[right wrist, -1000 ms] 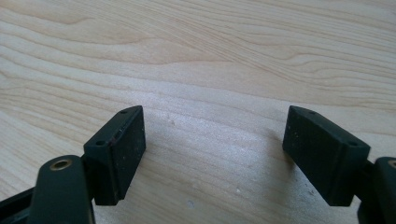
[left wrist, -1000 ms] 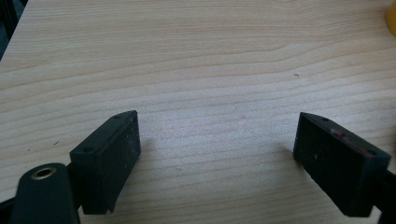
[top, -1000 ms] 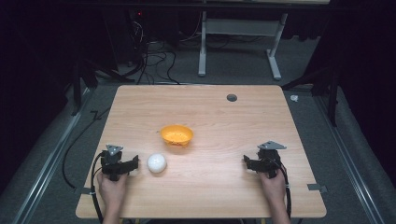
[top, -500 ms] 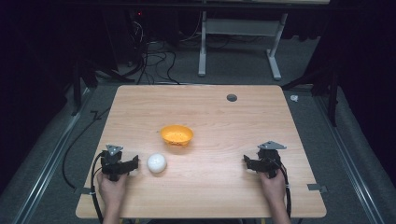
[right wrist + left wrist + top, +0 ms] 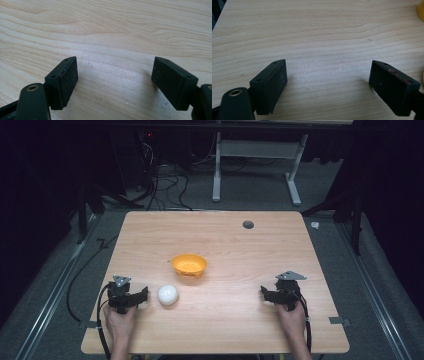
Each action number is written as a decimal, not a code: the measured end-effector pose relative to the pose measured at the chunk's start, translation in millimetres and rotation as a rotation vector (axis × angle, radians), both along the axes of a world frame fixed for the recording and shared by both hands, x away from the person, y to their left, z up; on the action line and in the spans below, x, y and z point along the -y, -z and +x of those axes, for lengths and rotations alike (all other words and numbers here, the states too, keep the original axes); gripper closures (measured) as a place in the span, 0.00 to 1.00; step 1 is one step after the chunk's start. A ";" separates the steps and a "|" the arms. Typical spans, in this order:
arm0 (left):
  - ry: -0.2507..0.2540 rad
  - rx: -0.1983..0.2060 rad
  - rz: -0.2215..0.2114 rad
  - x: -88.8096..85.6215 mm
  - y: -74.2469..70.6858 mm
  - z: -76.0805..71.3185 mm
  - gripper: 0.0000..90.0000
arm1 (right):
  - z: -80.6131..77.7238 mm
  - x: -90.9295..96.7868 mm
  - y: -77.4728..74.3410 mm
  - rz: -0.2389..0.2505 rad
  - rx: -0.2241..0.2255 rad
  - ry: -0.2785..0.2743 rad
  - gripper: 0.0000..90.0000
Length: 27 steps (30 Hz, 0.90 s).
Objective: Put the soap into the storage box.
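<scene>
Landmark: bowl (image 5: 189,264), on the table (image 5: 225,330) near its middle.
Ball (image 5: 168,294): on the table, nearer the person than the bowl, slightly left.
Left gripper (image 5: 141,295): just left of the ball.
Right gripper (image 5: 266,294): well right of the bowl, near side.
Hole (image 5: 248,224): behind the bowl, to the right.

Dark room, grey carpet (image 5: 165,195), cables (image 5: 160,175)

Right gripper (image 5: 114,83) sits low over the table (image 5: 120,30), jaws spread wide, nothing between them but pale wood grain. The left jaw tilts inward, the right one angles out. A few small specks dot the wood near the jaws.
</scene>
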State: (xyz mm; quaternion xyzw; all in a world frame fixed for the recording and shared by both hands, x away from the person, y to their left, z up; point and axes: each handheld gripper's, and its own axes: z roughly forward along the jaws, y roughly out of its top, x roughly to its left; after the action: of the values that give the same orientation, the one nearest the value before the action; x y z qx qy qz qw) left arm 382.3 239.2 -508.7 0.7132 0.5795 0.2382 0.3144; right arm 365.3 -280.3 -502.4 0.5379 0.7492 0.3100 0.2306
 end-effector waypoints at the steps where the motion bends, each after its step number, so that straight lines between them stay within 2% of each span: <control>1: 0.000 0.000 0.000 0.0 0.0 0.0 0.17 | 0.1 -0.1 0.0 0.000 0.000 0.000 0.25; 5: 0.004 0.002 -0.032 -3.9 -0.5 -0.6 0.17 | 0.3 -0.2 0.0 0.000 -0.001 0.002 0.25; 9: 0.002 0.001 -0.024 -4.9 -0.8 -0.7 0.17 | 0.4 -0.3 0.0 0.000 -0.001 0.002 0.25; 11: -0.005 0.020 -0.001 -2.0 -2.6 -2.6 0.17 | 0.4 -0.3 -0.1 0.000 -0.001 0.002 0.25; 17: -0.002 0.048 -0.017 -3.8 -7.5 -8.2 0.17 | 0.5 -0.5 -0.1 0.000 0.000 0.001 0.25; 22: 0.020 0.088 -0.058 -6.8 -15.9 -18.3 0.18 | 0.4 -0.7 0.0 0.000 -0.001 0.000 0.25; 26: 0.050 0.111 -0.046 -2.6 -21.5 -23.3 0.18 | 0.4 -0.8 -0.1 0.000 -0.001 0.000 0.25; 27: 0.076 0.124 -0.046 0.5 -25.2 -26.9 0.18 | 0.4 -0.7 -0.1 0.000 -0.002 0.000 0.25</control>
State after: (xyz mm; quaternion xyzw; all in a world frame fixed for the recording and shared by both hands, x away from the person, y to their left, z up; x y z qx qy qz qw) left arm 355.4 238.8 -483.4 0.7111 0.5366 0.2565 0.3749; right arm 365.7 -279.6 -502.3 0.5382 0.7495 0.3095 0.2298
